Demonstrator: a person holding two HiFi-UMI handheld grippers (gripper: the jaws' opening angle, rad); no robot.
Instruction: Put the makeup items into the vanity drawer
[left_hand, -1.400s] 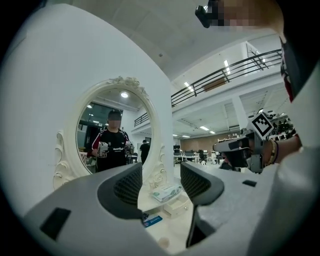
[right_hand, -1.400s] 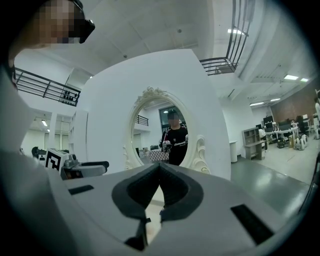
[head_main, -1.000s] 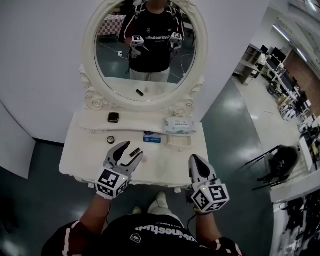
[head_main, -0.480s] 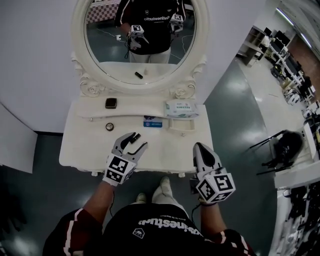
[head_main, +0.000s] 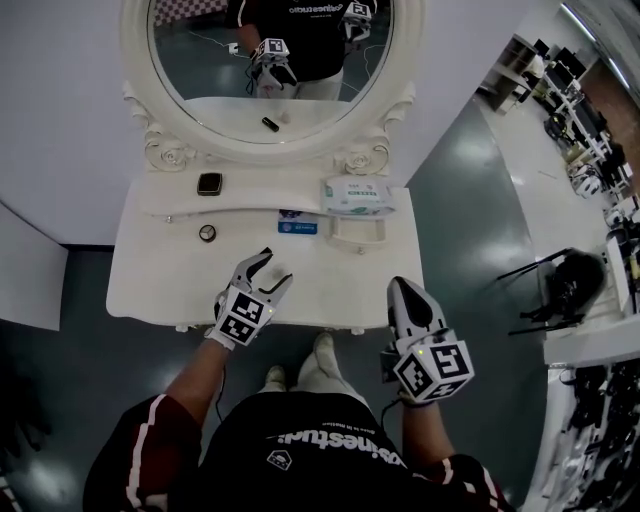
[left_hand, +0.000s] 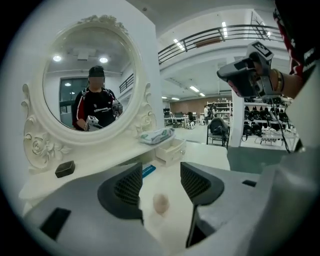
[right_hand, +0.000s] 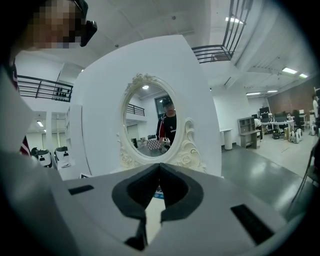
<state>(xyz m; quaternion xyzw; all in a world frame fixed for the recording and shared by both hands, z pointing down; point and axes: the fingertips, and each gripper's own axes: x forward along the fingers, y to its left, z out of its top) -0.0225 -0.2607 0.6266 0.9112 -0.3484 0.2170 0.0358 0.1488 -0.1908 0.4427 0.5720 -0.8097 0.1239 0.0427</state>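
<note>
Makeup items, all out on the white counter (head_main: 150, 290):
- dark square compact (head_main: 209, 184) on the raised back ledge
- small round dark-rimmed pot (head_main: 207, 232) just in front of it
- flat blue packet (head_main: 298, 226) mid-counter

None is in a drawer yet.

The small white drawer box (head_main: 358, 232) sits right of the blue packet. A white-and-green wipes pack (head_main: 357, 196) is just behind it.

Left tongs (head_main: 275, 266) are low over the front of the counter, jaws spread wide and holding nothing. In the left gripper view a pale pink rounded lump (left_hand: 160, 203) lies on the counter in the gap between them, touched by neither jaw.

Right tongs (head_main: 403, 288) are off the counter's front right corner, jaws pressed together with nothing in them.

Step in hand, as I judge it: the first pick, with the left tongs lining up.

Next move calls for lowering around the lump and closing gently, or reaching on to the blue packet. The right tongs are then free to deal with the drawer.

Hard to make out:
- The lump is blurred and does not show in the head view, so I cannot say what it is.
- Whether the drawer box is open or shut is unclear.
- A short dark stick shows only as a reflection in the oval mirror (head_main: 200, 70).
</note>
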